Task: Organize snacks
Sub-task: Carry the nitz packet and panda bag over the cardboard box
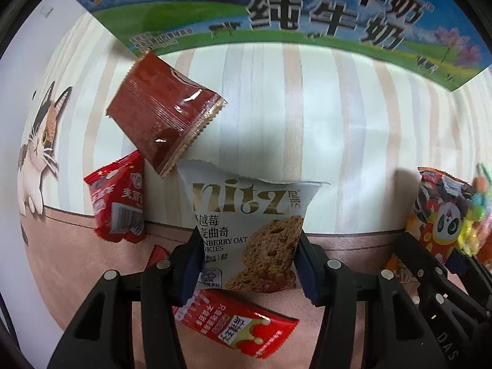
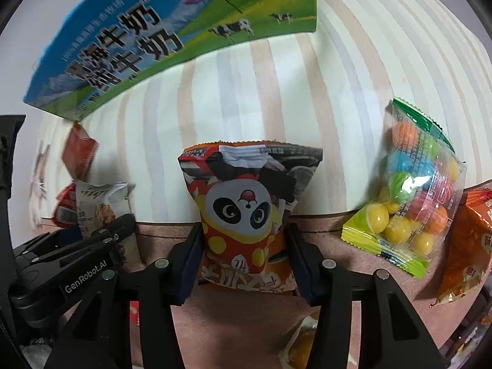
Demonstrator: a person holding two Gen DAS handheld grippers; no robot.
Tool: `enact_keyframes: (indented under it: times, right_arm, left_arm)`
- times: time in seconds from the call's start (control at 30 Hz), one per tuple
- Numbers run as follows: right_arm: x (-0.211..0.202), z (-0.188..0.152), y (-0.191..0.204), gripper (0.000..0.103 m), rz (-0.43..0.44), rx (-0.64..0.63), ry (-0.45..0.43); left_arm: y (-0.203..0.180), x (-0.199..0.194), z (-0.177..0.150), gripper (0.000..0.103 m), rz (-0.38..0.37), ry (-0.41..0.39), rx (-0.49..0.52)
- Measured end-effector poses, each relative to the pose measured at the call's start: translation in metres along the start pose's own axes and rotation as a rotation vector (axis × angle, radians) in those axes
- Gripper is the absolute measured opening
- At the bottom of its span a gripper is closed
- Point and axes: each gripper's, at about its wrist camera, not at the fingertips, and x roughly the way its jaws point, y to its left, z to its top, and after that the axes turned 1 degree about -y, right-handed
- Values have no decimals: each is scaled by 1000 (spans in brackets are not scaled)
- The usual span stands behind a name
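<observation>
A striped tablecloth [image 1: 307, 107] with a pink border and a printed cat [image 1: 40, 153] covers the table. At its far edge stands a big blue-and-green milk carton box [image 1: 276, 9], the largest thing in both views.

The left gripper [image 1: 249, 264] is clamped on a white cranberry oat cookie packet [image 1: 249, 230], its 2 fingers pressing the packet's lower sides and holding it upright above the cloth. The right gripper [image 2: 243, 261] is likewise closed around a panda-print snack bag [image 2: 246, 209], gripped at the bottom with the bag standing upright between the fingers.

On the cloth near the cookie packet lie a brown wrapper [image 1: 163, 117] behind it, a red packet [image 1: 117, 203] to its left and a red-and-white packet [image 1: 233, 326] just below it. Right of the panda bag are a clear bag of coloured candy balls [image 2: 409, 190] and, at the edge, an orange packet [image 2: 464, 243].
</observation>
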Motion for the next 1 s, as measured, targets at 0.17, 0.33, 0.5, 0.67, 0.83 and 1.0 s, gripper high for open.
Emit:
enact_keyframes:
  times: [0.17,0.33,0.5,0.67,0.83,1.0]
  right_arm:
    - [-45,8,-7,55,94,-2,-33]
    - [-100,27,0,55,172,-22,-98]
    - [-161,78,6,55,236,-38,-171]
    - [-186,142,19,55,243,-33,-213]
    - [-176,201,32,55,206,-15,-190]
    - [-142,235,36,55,165,0,-130]
  left_arm:
    - [12,-43,1,51,-76,-51,-6]
    - [19,-110,16,51,-156,-145,0]
    - [26,-174,57,51,-217,-227,2]
    - [24,-199,122,51,-189,-257,30]
    - [29,-185,195,51,-161,-205,23]
    - [40,-147,258,51,-126,-131,9]
